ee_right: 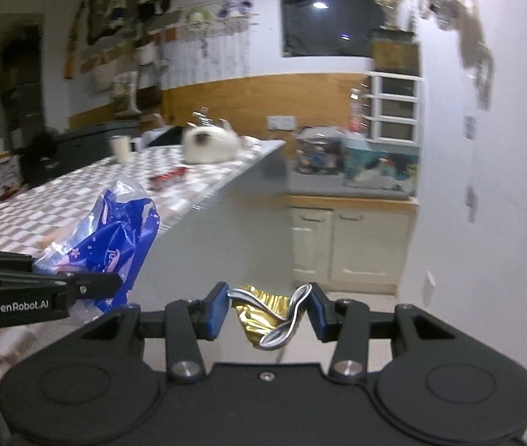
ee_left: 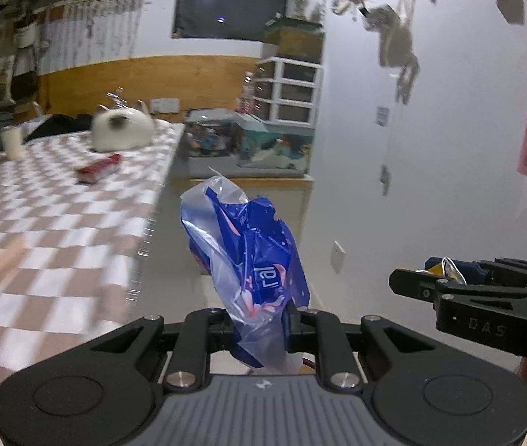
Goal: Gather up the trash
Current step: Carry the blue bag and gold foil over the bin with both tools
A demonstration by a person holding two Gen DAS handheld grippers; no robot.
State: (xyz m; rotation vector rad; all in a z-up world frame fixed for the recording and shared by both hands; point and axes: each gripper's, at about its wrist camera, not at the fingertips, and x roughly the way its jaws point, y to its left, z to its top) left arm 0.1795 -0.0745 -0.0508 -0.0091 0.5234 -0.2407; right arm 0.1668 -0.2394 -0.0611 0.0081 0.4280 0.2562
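Carrying trash away from the checkered table (ee_left: 40, 200), you have both grippers loaded. Your left gripper (ee_left: 259, 329) pinches a crumpled blue-and-clear plastic bag (ee_left: 245, 252), its long axis rising toward 12 o'clock above the narrow-set fingers. Your right gripper (ee_right: 269, 312) clamps a crushed gold foil wrapper (ee_right: 263, 308) crosswise, 9 to 3 o'clock, between blue pads (ee_right: 217, 308). No bin shows in either view; judging by that, neither hand is nearer a drop point yet.
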